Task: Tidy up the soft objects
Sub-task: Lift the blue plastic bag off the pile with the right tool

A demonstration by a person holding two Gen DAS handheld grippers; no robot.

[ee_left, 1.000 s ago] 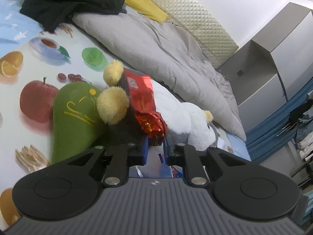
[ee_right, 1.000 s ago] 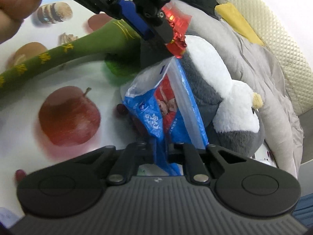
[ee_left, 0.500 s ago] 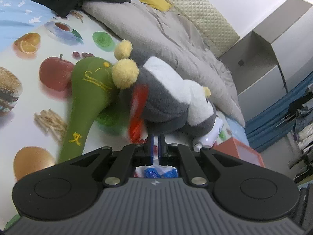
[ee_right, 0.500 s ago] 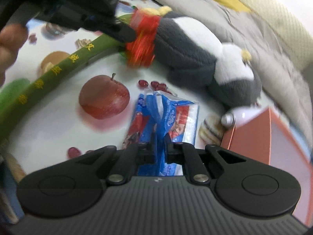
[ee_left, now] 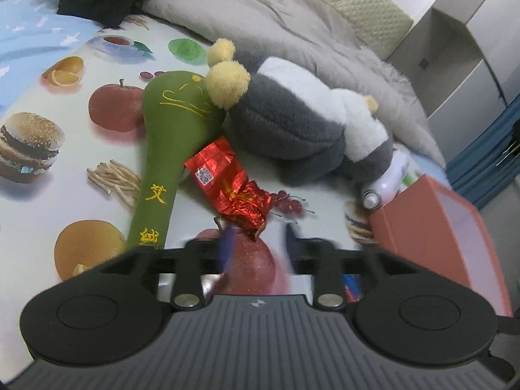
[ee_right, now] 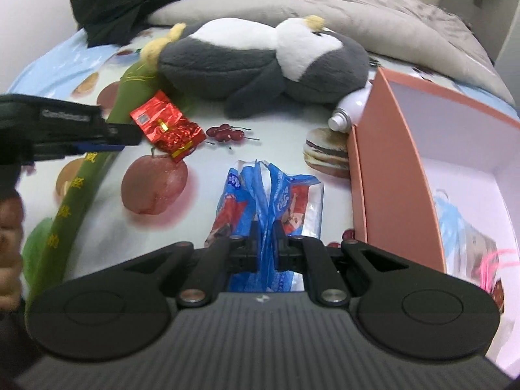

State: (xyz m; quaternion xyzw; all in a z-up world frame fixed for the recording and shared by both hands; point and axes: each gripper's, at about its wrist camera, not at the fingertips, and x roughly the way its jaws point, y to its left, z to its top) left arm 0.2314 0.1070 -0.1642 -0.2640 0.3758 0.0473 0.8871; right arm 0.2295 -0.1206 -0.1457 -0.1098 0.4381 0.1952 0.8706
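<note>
Red foil packet (ee_left: 231, 184) dropped, left claw (ee_left: 256, 243) opened, right claw (ee_right: 267, 239) pinching blue bag (ee_right: 269, 191)

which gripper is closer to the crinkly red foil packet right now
Left. The left gripper hangs open just short of the crinkly red foil packet; the right gripper sits farther back, shut on the blue plastic bag.

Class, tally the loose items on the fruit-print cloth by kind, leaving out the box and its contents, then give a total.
Plush toys: 2, penguin and green mallet
Packets: 2, red foil and blue
Bottles: 1, white
Total: 5
</note>
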